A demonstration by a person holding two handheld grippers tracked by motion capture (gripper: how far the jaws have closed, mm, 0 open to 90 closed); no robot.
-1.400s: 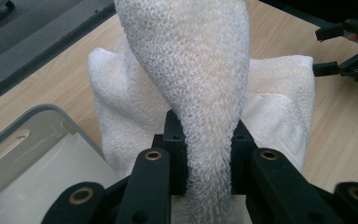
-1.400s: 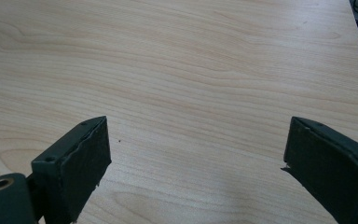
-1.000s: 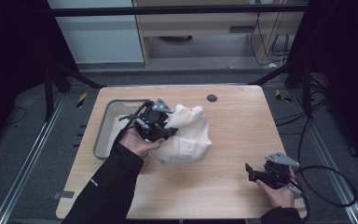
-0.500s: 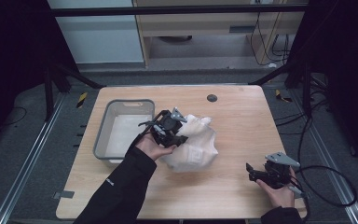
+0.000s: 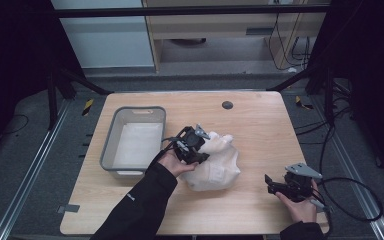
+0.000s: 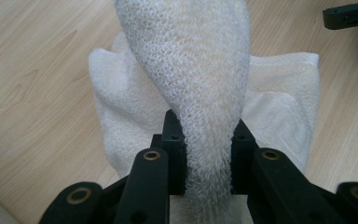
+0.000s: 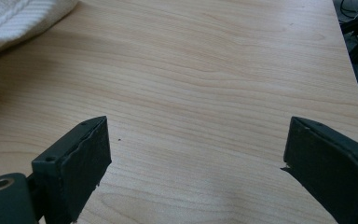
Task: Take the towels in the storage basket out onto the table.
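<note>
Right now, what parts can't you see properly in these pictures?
- Left tool: the left gripper view's bottom edge cuts off its body; the white towel it pinches covers the gap.
- Towel's underside: high view, hidden by its own folds.
- Grey bin: what its pale lining is stays too small to tell from the high view.
- Right tool: the right gripper view's edges cut off both open jaws.

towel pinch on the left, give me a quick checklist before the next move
1. Left gripper shut on a fold of the white towel: ok.
2. Fold seated deep between the jaws, not at the tips: ok.
3. Rest of the towel free of the grey bin: ok, it lies on the table beside the bin.
4. Right gripper open with nothing in it: ok.
5. Right gripper apart from the towel: ok, bare wood lies between its jaws.
6. Anything hidden under the towel: cannot tell.
</note>
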